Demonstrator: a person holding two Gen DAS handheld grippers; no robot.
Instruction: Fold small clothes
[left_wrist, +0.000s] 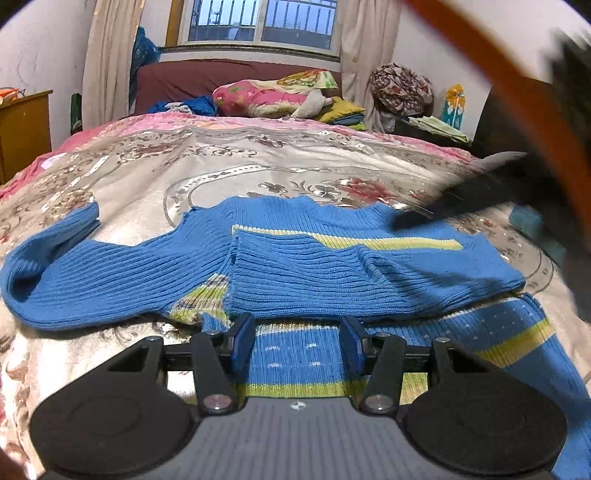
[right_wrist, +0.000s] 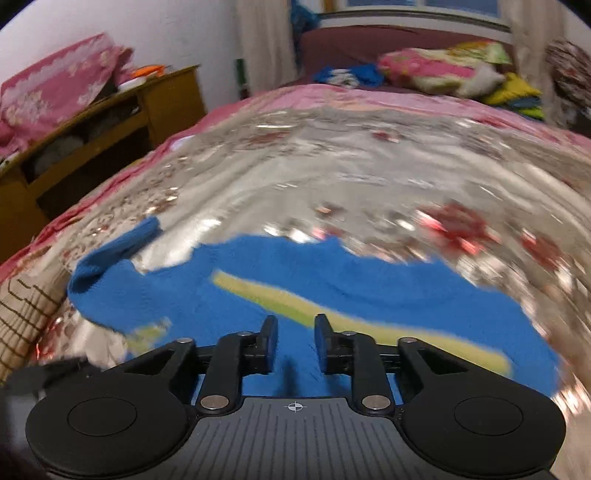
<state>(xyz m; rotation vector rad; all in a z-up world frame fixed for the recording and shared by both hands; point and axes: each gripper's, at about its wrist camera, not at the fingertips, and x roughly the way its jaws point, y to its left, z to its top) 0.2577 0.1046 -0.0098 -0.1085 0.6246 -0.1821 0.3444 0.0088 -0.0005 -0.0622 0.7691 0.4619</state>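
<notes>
A small blue ribbed sweater (left_wrist: 295, 266) with yellow-green stripes lies on the bed. One sleeve is folded across its body; the other sleeve (left_wrist: 55, 251) stretches out to the left. My left gripper (left_wrist: 297, 328) is open and empty, low over the sweater's striped lower part. My right gripper (right_wrist: 295, 332) is open and empty above the sweater (right_wrist: 332, 280); this view is blurred by motion. The right gripper also shows as a dark blurred shape (left_wrist: 480, 195) at the right of the left wrist view, over the sweater's far right edge.
The bed has a shiny floral cover (left_wrist: 221, 162) with pink borders. Pillows and folded clothes (left_wrist: 273, 96) are piled at the headboard under the window. A wooden cabinet (right_wrist: 92, 136) stands left of the bed.
</notes>
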